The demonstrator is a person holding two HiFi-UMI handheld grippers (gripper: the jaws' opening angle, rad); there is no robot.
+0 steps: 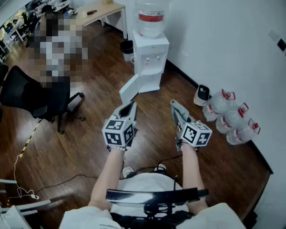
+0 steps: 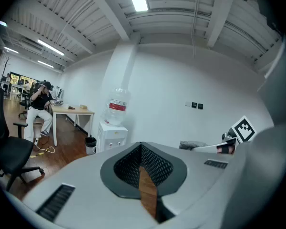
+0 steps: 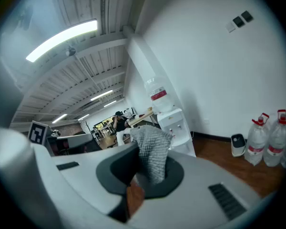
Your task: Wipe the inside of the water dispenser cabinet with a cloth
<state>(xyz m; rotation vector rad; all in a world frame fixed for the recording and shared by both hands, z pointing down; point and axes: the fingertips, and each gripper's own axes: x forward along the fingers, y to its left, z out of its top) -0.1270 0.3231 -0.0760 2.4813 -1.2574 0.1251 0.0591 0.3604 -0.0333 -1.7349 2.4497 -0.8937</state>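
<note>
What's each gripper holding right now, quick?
Left gripper: closed, nothing held.
Right gripper: closed on the cloth.

Straight ahead, water dispenser (image 1: 150,61) against wall, bottle (image 1: 151,13) on top. Bin (image 1: 127,49) just left of it, desk (image 1: 102,9) beyond. Chair (image 1: 33,97) far left. Jugs (image 1: 231,116) right, along wall.

A desk (image 1: 102,7) and chair (image 1: 33,95) stand on wood floor (image 1: 86,144).

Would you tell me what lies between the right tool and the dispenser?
Only bare floor lies between the right tool and the dispenser, as the head view shows.
</note>
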